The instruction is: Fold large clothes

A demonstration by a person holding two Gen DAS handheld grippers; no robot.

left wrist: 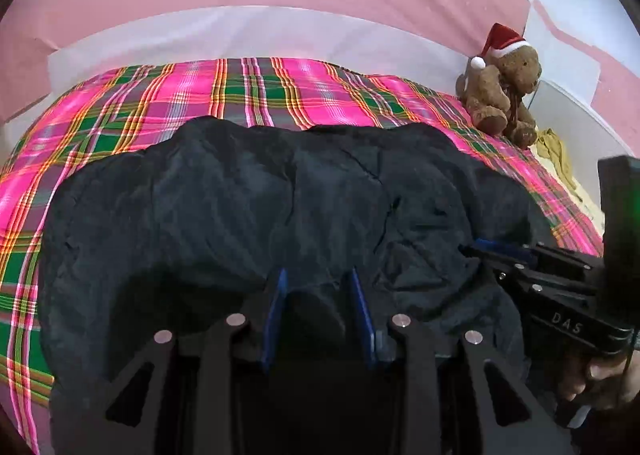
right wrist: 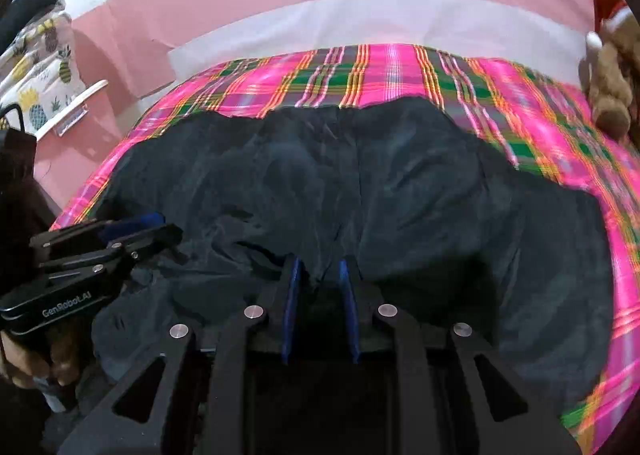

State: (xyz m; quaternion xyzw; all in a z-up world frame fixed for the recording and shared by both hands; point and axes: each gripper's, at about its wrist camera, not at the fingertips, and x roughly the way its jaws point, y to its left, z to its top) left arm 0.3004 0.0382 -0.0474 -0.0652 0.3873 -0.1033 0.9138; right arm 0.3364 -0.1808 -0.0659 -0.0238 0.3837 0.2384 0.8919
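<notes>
Pineapple-print cloth (right wrist: 40, 67) only rightward

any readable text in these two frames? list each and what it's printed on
"DAS": on the body of the right hand-held gripper, seen in the left wrist view.
"GenRobot.AI": on the body of the left hand-held gripper, seen in the right wrist view.
Nothing readable on the dark garment, plaid cover or teddy bear.

Bed (left wrist: 120, 127) covered by pink-green plaid sheet (left wrist: 304, 87), filling mid-frame in both wrist views. Black garment (left wrist: 248, 195) spread rumpled across its centre and lower part. Teddy (left wrist: 504, 91) in a Santa hat sits upper right, near the edge. Yellowish cloth (left wrist: 554, 153) just below it.
</notes>
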